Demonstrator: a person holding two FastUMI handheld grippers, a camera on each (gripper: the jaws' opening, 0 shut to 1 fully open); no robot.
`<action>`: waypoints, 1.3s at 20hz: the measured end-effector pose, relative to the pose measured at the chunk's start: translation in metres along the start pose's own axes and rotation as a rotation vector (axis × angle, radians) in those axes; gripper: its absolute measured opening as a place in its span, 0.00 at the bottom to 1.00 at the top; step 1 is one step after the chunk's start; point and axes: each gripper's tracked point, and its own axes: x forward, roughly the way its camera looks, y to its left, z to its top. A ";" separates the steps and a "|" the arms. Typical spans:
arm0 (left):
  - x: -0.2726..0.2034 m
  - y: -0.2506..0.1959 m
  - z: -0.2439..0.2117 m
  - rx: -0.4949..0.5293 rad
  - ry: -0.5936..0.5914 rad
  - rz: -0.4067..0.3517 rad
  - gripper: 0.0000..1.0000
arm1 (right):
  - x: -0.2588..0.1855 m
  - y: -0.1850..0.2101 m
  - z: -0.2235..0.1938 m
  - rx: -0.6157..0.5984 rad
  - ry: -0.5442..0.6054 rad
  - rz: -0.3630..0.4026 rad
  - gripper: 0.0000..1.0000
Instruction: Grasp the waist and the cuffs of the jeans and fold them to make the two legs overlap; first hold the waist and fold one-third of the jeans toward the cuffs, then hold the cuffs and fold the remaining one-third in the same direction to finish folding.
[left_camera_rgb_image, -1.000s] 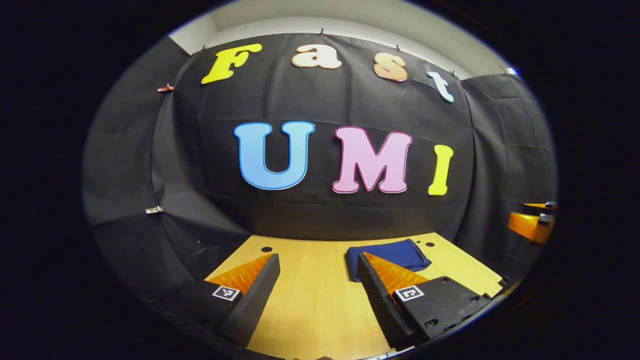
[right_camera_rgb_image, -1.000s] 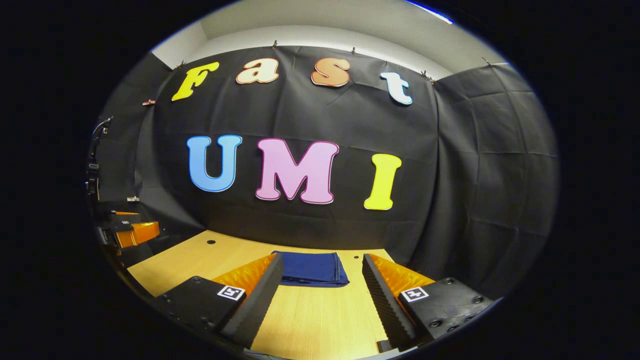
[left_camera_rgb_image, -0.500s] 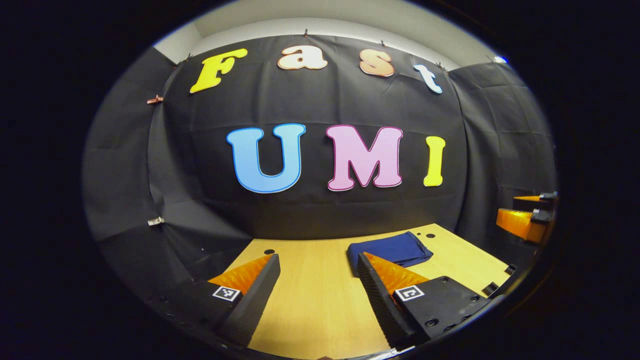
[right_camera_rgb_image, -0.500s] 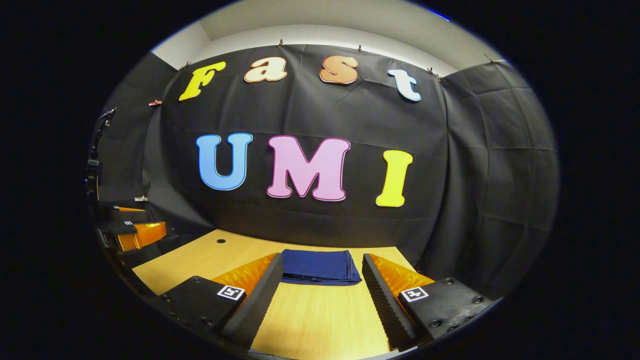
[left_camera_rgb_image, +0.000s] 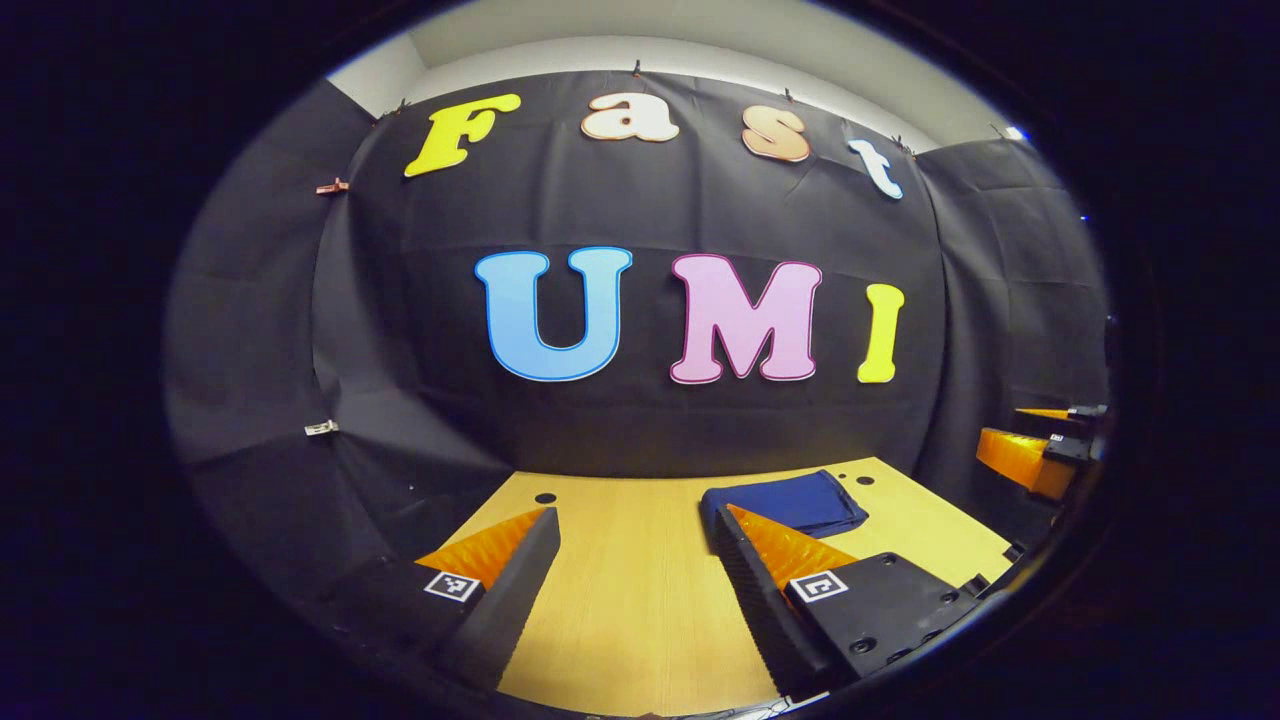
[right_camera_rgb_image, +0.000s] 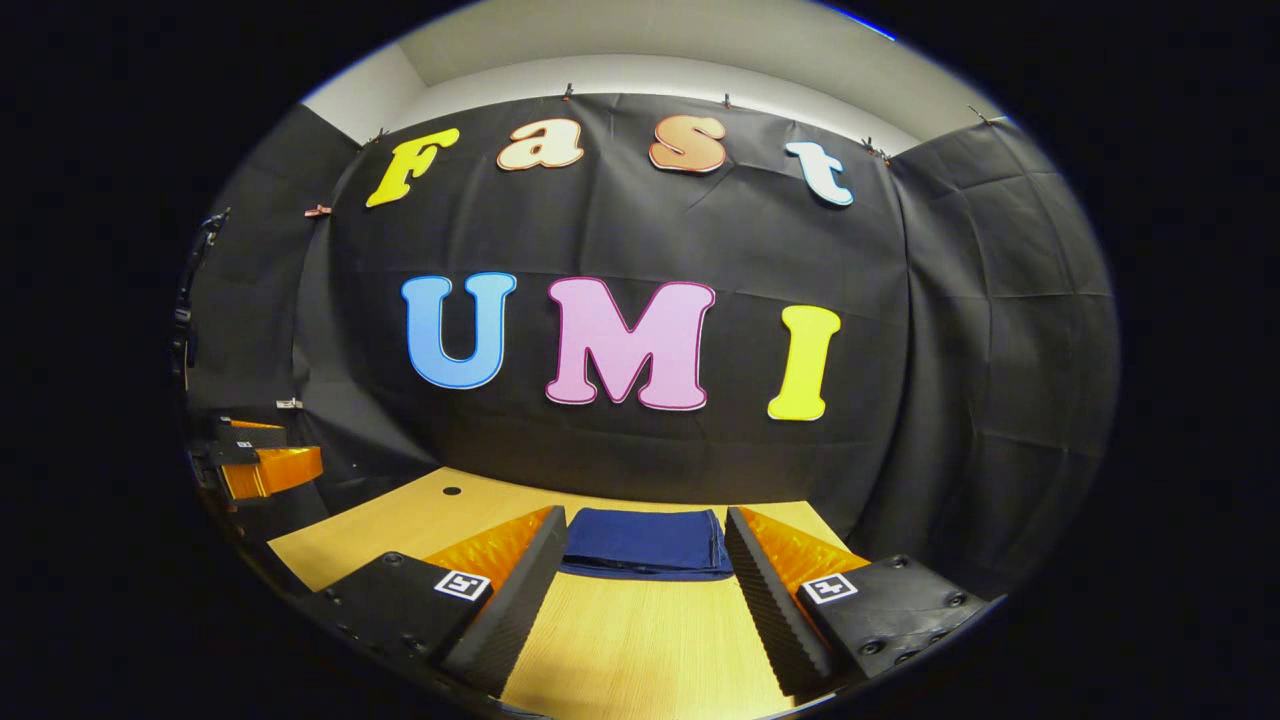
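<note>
The jeans lay as a small, flat, dark blue rectangle at the far end of the wooden surface, close to the black cloth wall, with stacked layers showing along the near edge. In the left gripper view the same bundle sat to the right of centre, partly behind one finger of that tool. From this compact shape, the leg-over-leg fold and both one-third folds appeared to be done, so little or nothing of the task seemed left beyond drawing the tools away; whether the edges lined up neatly could not be judged from this low angle. The right tool hung above the surface with its jaws spread wide and nothing between them, the jeans lying just beyond its fingertips. The left tool was likewise released and empty, off to the side of the bundle. Each tool also appeared at the edge of the other's view, well apart from the jeans.
</note>
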 end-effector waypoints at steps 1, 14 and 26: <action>-0.001 0.001 -0.002 0.008 0.003 0.000 0.96 | 0.000 0.001 0.000 0.003 0.002 0.001 0.97; 0.001 -0.004 -0.002 0.007 -0.004 -0.034 0.96 | -0.002 0.008 0.002 0.006 -0.008 0.000 0.96; -0.022 0.001 0.008 0.010 -0.027 0.040 0.96 | 0.029 0.025 -0.004 0.011 0.068 0.100 0.96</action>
